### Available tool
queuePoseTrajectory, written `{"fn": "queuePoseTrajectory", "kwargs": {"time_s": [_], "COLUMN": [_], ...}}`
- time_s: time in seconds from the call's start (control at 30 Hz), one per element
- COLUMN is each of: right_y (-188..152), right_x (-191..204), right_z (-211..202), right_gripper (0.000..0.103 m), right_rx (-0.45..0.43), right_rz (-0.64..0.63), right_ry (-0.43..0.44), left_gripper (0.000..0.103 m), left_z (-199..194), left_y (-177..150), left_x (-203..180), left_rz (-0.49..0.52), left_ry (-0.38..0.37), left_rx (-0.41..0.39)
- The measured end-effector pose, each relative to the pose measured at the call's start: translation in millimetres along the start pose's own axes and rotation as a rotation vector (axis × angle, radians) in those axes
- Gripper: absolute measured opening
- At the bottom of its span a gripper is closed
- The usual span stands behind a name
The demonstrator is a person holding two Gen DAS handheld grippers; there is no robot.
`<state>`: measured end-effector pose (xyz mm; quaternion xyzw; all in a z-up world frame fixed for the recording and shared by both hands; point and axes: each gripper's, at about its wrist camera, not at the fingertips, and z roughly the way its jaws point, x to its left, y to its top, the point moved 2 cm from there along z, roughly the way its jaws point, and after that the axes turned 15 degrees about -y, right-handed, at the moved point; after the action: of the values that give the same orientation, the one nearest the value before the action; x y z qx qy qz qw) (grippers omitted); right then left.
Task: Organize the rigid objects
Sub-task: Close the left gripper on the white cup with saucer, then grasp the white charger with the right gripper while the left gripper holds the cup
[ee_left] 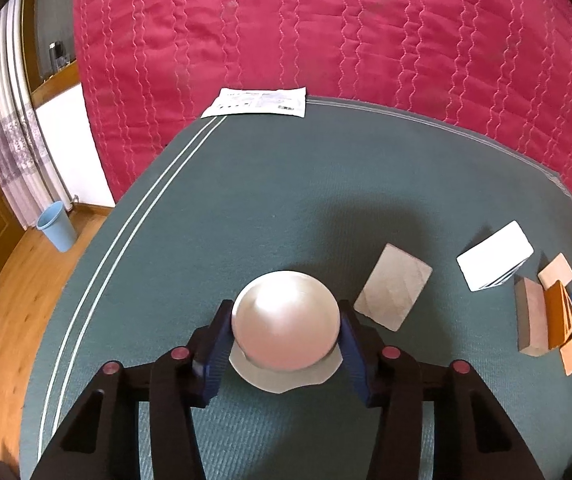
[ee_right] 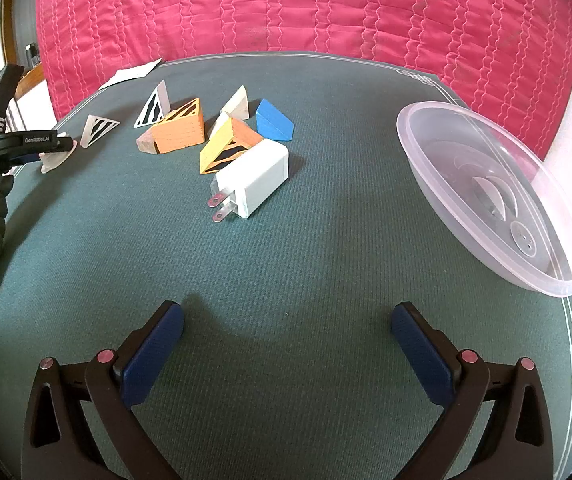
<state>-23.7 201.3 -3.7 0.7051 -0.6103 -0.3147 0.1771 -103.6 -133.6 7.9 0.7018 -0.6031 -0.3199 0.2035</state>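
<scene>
- Left wrist view: the left gripper (ee_left: 286, 340) has its blue pads closed partway against both sides of a pale, glossy dome-shaped piece (ee_left: 286, 320); the piece has a flat white flange at its base and sits over the green mat (ee_left: 246, 208).
- Just right of the dome lies a flat beige tile (ee_left: 393, 286), apart from the gripper's right pad; further right a white card-like block (ee_left: 495, 255), then a tight cluster of wooden blocks (ee_left: 550, 312) at the mat's right side.
- Ahead of the dome the mat is bare up to its far edge, where a printed paper sheet (ee_left: 256, 103) overlaps the pink quilt (ee_left: 326, 28). Left of the dome, bare mat runs to its striped border.
- Right wrist view: the right gripper (ee_right: 288, 344) stands spread to its widest, nothing between its pads, above bare mat.
- Ahead of it lies a white plug adapter (ee_right: 256, 178), touching an orange wedge (ee_right: 228, 148); a blue wedge (ee_right: 274, 120) sits just behind.
- A clear plastic container (ee_right: 486, 196) rests at the mat's right edge, well apart from the adapter.
</scene>
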Motion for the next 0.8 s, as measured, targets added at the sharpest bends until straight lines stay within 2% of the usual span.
{"fn": "queuePoseTrajectory", "kwargs": {"time_s": [0.37,0.43,0.57,0.8], "right_y": [7,10,22,51], "right_x": [-4,-5,-7,-10], "right_z": [0,1,8,12], "right_gripper": [0.103,0.098,0.095,0.088], "right_rx": [-0.002,-0.011,-0.017,-0.04], "right_rz": [-0.006,-0.009,0.001,0.087], "right_ry": [0.047,0.064,0.087,0.2], "left_gripper": [0.052,0.052,0.052,0.052], "left_z": [-15,-18,-24,-25], "left_y": [-5,-7,-12,-19], "left_x": [-17,-21,-26,-36], "left_rz": [0.049,0.061,0.063,0.081], "left_ry": [-0.019,-0.029,-0.042,-0.067], "left_rx": [-0.038,-0.044,-0.051,-0.051]}}
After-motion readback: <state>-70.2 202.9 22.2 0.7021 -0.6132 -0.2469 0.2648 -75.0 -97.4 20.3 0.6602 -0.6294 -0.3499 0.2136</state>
